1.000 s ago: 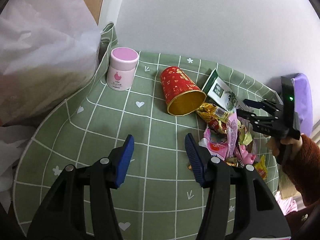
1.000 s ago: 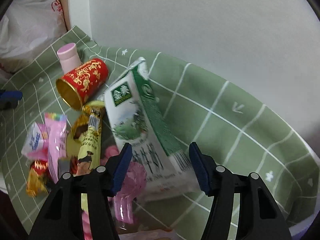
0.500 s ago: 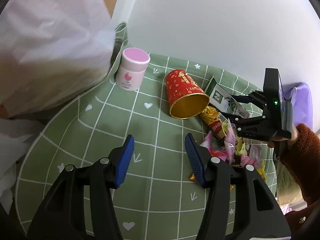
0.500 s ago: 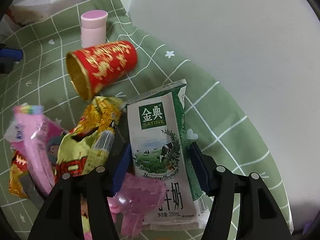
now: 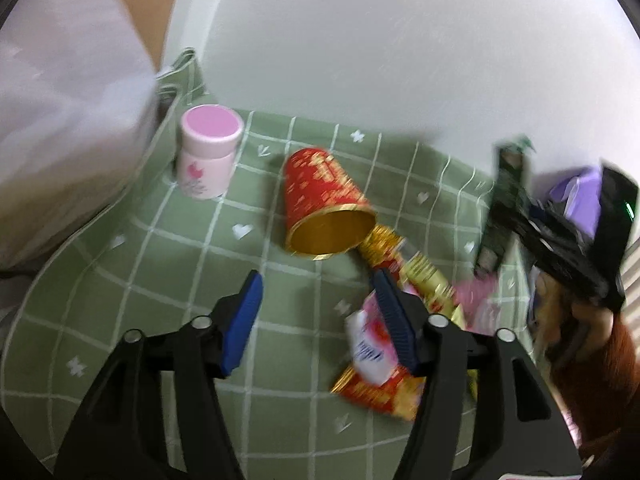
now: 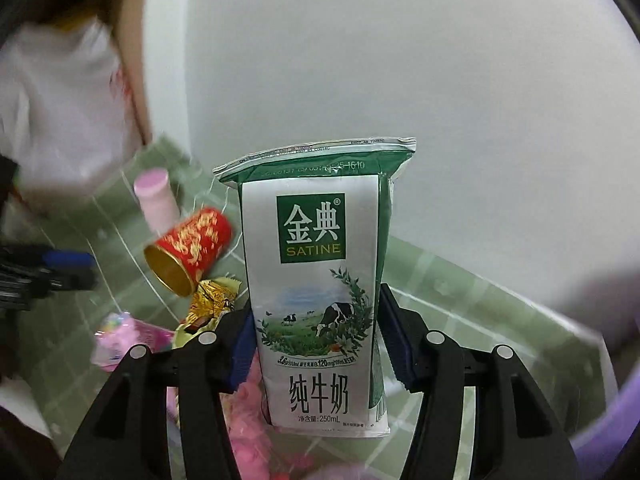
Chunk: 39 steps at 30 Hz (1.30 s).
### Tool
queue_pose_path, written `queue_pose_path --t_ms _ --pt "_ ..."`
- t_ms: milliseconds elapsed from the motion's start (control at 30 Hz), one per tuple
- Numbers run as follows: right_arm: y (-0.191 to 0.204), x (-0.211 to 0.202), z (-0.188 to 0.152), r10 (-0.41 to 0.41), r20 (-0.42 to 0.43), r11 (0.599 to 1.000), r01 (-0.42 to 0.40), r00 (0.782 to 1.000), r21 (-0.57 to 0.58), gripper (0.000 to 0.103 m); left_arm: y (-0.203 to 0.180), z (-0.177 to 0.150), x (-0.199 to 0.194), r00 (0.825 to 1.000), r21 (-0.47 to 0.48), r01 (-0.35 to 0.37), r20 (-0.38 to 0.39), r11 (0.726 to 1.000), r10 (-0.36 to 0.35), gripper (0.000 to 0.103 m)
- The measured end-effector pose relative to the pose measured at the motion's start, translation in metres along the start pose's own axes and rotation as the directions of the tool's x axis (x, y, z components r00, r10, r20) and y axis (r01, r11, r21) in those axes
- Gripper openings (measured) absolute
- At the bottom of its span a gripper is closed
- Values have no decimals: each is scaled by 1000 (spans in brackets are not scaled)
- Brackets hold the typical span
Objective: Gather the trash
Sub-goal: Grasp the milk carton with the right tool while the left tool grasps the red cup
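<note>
My right gripper [image 6: 316, 340] is shut on a green and white milk carton [image 6: 316, 264] and holds it upright above the table; the carton also shows edge-on in the left wrist view [image 5: 506, 200]. My left gripper [image 5: 318, 316] is open and empty, low over the green checked cloth [image 5: 160, 280]. A red and gold paper cup [image 5: 326, 204] lies on its side just ahead of it. Gold, pink and red wrappers [image 5: 400, 320] lie in a pile by its right finger. The cup [image 6: 188, 248] and wrappers [image 6: 208, 300] also show in the right wrist view.
A pink-lidded white jar [image 5: 208, 156] stands at the back left of the cloth. A white plastic bag [image 5: 68, 120] fills the left side. A white wall [image 5: 360, 40] stands right behind the table. A purple container [image 5: 580, 200] sits at the right edge.
My right gripper has closed on the milk carton and lifted it from flat on the cloth to upright in the air. My left gripper has moved forward toward the cup and wrappers.
</note>
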State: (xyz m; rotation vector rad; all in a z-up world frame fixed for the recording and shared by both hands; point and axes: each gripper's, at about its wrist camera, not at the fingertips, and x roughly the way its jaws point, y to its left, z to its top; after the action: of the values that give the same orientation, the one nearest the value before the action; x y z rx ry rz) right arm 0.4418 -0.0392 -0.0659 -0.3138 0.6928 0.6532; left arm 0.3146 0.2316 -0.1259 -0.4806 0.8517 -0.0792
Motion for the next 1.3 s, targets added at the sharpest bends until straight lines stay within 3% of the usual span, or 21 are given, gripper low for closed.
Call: queue_pose_path --t_ms 100,200,300,400,533,733,833,867,900,1133,1200,1300 --pt "-24 -36 -14 13 30 988 -17 999 156 52 -8 18 10 999 -8 33 15 999 -33 58" --pt "-29 -64 -30 -27 51 972 14 998 233 52 -11 34 27 1000 -27 -14 19 1000 14 58" --pt "-28 -84 -50 -70 53 970 55 996 237 52 -15 41 39 996 -24 -74 47 997 75 58" --pt "-23 -98 -73 -97 38 962 84 995 261 52 -18 40 53 998 -17 -61 26 998 61 58" --pt "-25 -100 -98 -112 12 939 102 994 327 52 -27 37 72 989 40 -148 20 988 147 58" --pt "-27 -119 -113 -128 32 920 106 991 377 52 -20 35 64 987 -57 -158 10 986 159 57" --pt "-27 -124 -118 -120 41 917 95 992 386 52 -20 36 57 992 -45 -129 0 991 129 40" --pt "-27 -127 -120 -116 45 918 90 992 387 52 -22 35 53 993 -36 -119 1 992 119 25" --pt "-27 -128 -120 -113 48 918 85 992 388 53 -23 34 48 993 -25 -116 3 993 116 16" --pt "-22 -133 -127 -79 73 924 46 994 380 52 -34 20 18 996 17 -78 47 997 77 19" --pt "-22 -138 -130 -69 76 927 35 995 374 52 -33 19 14 996 20 -65 70 998 63 45" --pt "-21 -145 -135 -67 71 931 36 995 362 52 -34 18 16 998 40 -27 64 999 24 48"
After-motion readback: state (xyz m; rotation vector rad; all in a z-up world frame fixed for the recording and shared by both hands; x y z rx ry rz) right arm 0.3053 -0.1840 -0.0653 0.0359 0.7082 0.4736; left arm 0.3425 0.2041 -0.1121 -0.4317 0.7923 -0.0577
